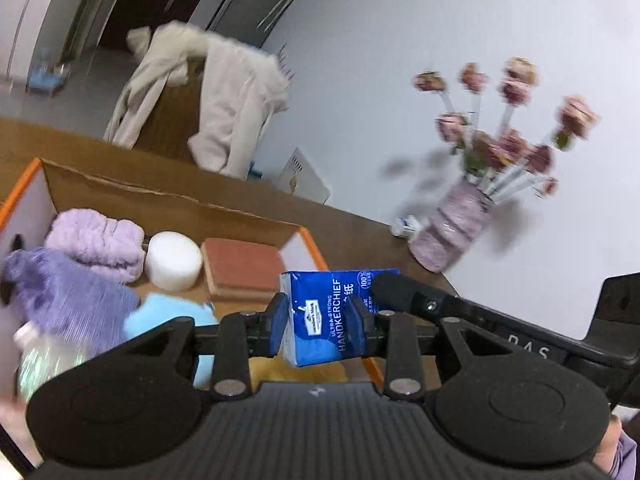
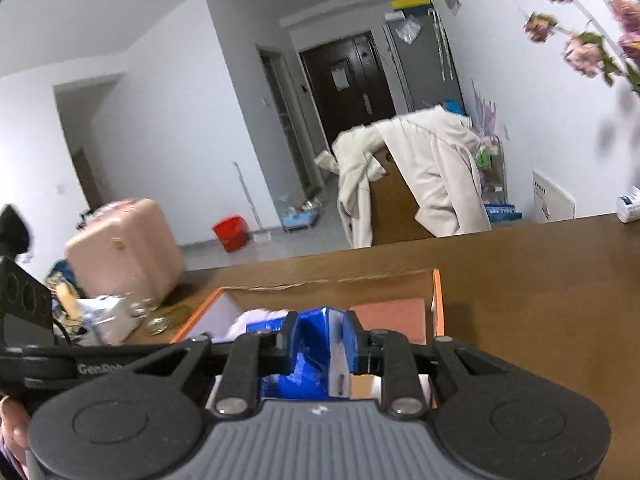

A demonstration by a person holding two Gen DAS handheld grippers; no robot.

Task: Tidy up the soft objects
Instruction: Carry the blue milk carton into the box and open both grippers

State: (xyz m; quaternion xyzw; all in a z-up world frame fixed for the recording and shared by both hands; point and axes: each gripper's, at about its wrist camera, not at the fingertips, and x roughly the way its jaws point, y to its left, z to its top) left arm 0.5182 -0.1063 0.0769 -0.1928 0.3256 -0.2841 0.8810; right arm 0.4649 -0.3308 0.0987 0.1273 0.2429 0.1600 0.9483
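Observation:
Both grippers are shut on one blue handkerchief tissue pack point(image 1: 320, 316), held above the right end of an orange-edged cardboard box point(image 1: 160, 192). My left gripper point(image 1: 318, 320) clamps its middle; the right gripper's finger point(image 1: 400, 286) meets the pack's far right corner. In the right wrist view my right gripper point(image 2: 320, 344) is shut on the pack point(image 2: 312, 344) over the box point(image 2: 438, 300). The box holds a lilac towel point(image 1: 96, 240), a purple cloth point(image 1: 68, 292), a white round sponge point(image 1: 173, 260), a reddish-brown pad point(image 1: 240, 268) and a light blue soft item point(image 1: 168, 316).
The box stands on a brown wooden table point(image 2: 540, 280). A vase of pink flowers point(image 1: 456, 224) stands at the table's far right by the wall. A chair draped with a cream coat point(image 2: 424, 172) is behind the table. A pink suitcase point(image 2: 124, 244) stands left.

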